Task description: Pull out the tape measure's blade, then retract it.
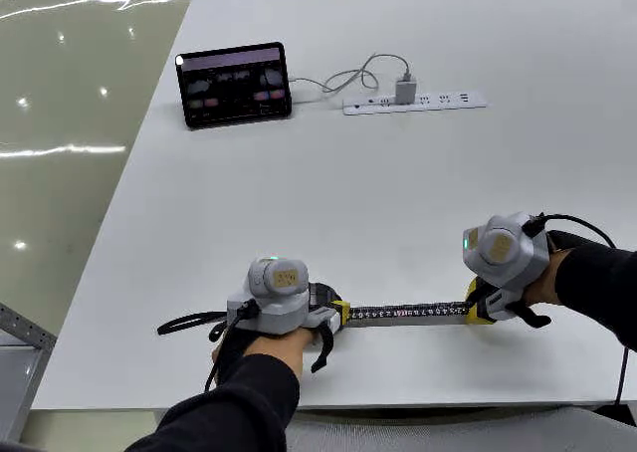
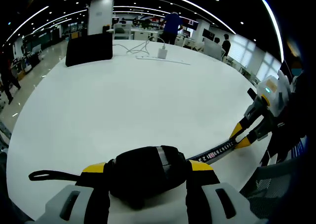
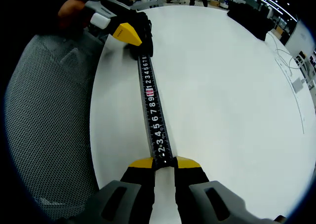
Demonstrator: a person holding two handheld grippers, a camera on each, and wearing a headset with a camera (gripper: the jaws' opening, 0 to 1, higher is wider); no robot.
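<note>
The black tape measure case (image 2: pixel 145 172) sits clamped between the yellow-tipped jaws of my left gripper (image 2: pixel 148 167), low on the white table; in the head view the left gripper (image 1: pixel 333 313) is at the near edge. The blade (image 1: pixel 408 314) runs right from the case to my right gripper (image 1: pixel 476 311). In the right gripper view the numbered black blade (image 3: pixel 152 105) stretches away to the case (image 3: pixel 143 34), and my right gripper (image 3: pixel 163 162) is shut on the blade's tip. A black wrist strap (image 1: pixel 184 323) trails left of the case.
A dark tablet (image 1: pixel 234 84) stands at the far left of the white table (image 1: pixel 398 193). A white power strip (image 1: pixel 413 102) with a plugged charger and cable lies beside it. A mesh chair back (image 3: pixel 44 125) is close to the near table edge.
</note>
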